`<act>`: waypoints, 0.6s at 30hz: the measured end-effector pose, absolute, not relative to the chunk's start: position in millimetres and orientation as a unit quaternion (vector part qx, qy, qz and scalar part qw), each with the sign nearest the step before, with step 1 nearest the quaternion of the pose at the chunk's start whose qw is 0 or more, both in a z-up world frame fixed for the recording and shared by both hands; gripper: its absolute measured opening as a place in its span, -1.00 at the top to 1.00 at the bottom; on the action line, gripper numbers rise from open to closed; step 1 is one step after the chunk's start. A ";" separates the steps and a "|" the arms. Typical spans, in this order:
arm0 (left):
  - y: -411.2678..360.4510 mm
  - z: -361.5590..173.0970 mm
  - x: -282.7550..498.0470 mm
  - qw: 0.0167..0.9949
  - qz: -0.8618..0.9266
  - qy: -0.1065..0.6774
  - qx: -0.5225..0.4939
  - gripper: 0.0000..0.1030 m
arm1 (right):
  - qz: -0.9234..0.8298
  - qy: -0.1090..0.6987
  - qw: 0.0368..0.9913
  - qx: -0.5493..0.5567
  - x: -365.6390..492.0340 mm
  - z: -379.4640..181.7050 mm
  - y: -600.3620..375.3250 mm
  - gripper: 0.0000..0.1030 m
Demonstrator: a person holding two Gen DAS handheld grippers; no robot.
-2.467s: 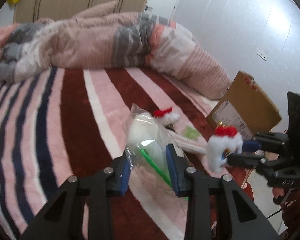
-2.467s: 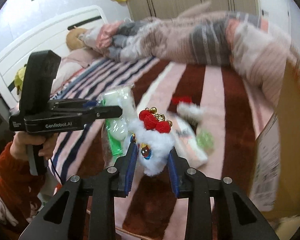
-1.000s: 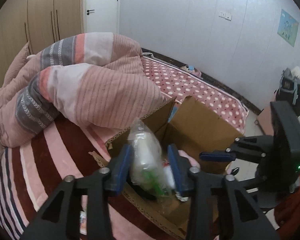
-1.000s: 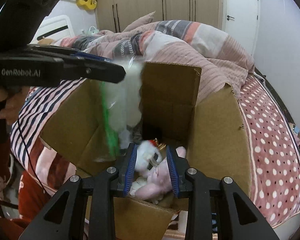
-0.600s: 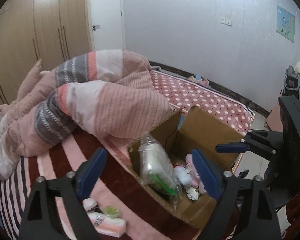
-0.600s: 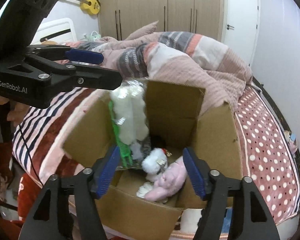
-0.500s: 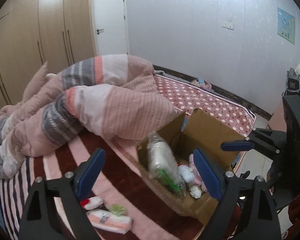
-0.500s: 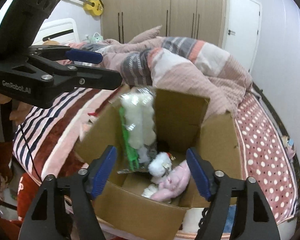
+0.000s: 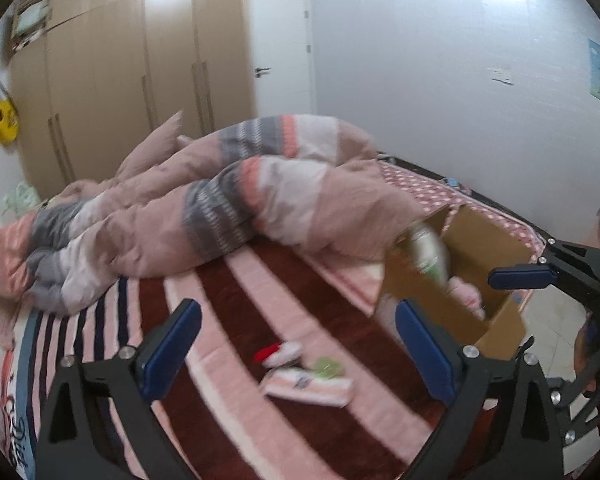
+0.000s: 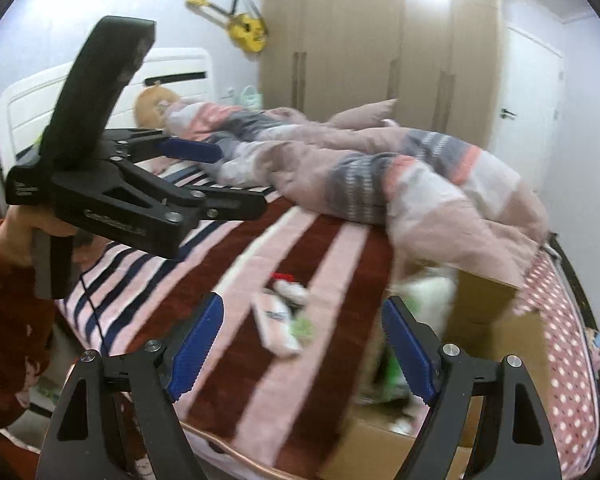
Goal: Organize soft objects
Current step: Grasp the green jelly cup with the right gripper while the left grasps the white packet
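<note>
My left gripper [image 9: 296, 350] is open and empty above the striped bed. My right gripper [image 10: 300, 346] is open and empty too. A brown cardboard box [image 9: 476, 280] stands at the bed's right edge; a clear bag of white stuffing [image 9: 428, 254] leans in it beside a pink plush [image 9: 466, 294]. The box [image 10: 492, 320] and bag [image 10: 432, 296] also show in the right wrist view. On the bed lie a small red-and-white toy [image 9: 278, 352], a pink-white packet [image 9: 308, 388] and a small green item [image 9: 328, 366]; the packet [image 10: 276, 326] also shows in the right wrist view.
A crumpled pink-grey duvet [image 9: 220, 208] fills the far side of the bed. Wardrobes [image 9: 120, 80] and a white door [image 9: 280, 52] stand behind. The other gripper [image 10: 140, 184] shows at left in the right wrist view, and at right [image 9: 560, 276] in the left wrist view.
Both grippers carried the bag and the white toy to the box, opened and let go. Both have since pulled back left toward the bed, open and empty.
</note>
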State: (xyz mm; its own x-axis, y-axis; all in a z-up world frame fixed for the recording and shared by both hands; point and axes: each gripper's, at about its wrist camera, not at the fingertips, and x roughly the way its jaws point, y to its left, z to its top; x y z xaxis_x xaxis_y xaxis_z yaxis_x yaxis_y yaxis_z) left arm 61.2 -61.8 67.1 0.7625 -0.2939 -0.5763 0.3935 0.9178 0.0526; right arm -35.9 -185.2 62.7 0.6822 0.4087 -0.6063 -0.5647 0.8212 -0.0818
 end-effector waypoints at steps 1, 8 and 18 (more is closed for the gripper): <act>-54.9 63.9 59.8 0.935 -0.179 0.293 0.084 -0.88 | 0.274 0.298 0.904 -0.134 -35.0 58.7 -175.5 -0.54; 1.0 21.1 61.4 0.932 -0.149 0.324 0.062 -0.87 | 0.307 0.352 0.874 -0.133 -8.8 4.5 -125.8 -0.53; 25.2 -79.0 96.6 0.900 -0.179 0.398 -0.003 -0.74 | 0.247 0.394 0.884 -0.052 44.0 -80.0 -137.3 -0.30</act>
State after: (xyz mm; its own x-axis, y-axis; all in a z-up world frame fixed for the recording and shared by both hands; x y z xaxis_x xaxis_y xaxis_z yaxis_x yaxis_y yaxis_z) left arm 96.6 25.2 -79.0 0.6187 -0.3249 -0.7153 0.3198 0.9358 -0.1485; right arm 44.0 -137.3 -80.0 0.5673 0.3949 -0.7226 -0.4774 0.8727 0.1021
